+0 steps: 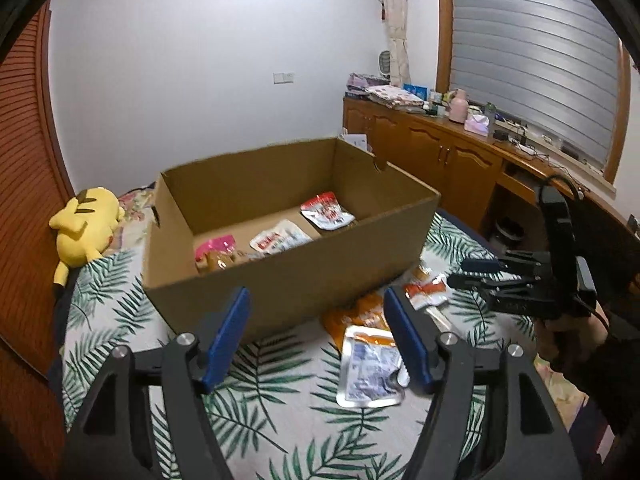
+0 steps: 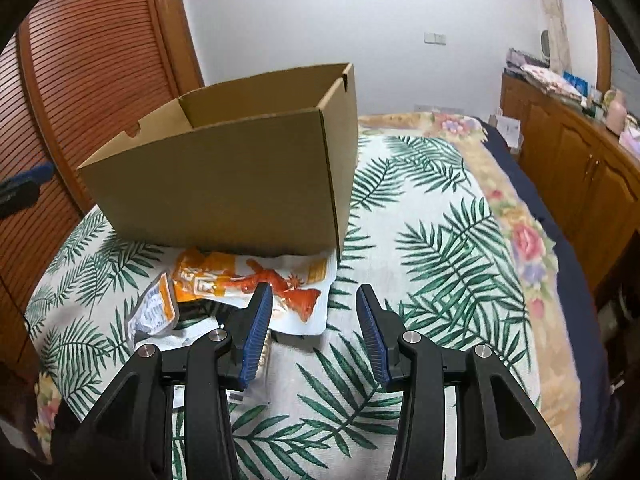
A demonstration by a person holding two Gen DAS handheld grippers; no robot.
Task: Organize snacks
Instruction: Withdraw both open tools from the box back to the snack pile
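Cardboard box [image 1: 288, 280] sits open-topped on the bed [image 1: 280, 420], leaf-print cover. Three snack packets already inside: pink one [image 1: 214, 248], white one [image 1: 280, 240], red-and-white one [image 1: 326, 210] at the far end.

Loose packets lie on the bed against the box's near wall: silver foil pouch [image 1: 370, 364], orange packet [image 2: 208, 276], and a white packet with red print [image 2: 296, 300].

Left gripper [image 1: 316, 344]: jaws apart, nothing between them, over the bed just left of the foil pouch. Right gripper [image 2: 316, 332]: jaws part-spread, empty, left finger over the white packet's near edge.

Handling, judged: packets light, soft, crinkly, film slippery. Best pinched at a flat sealed edge, not the bulging middle.
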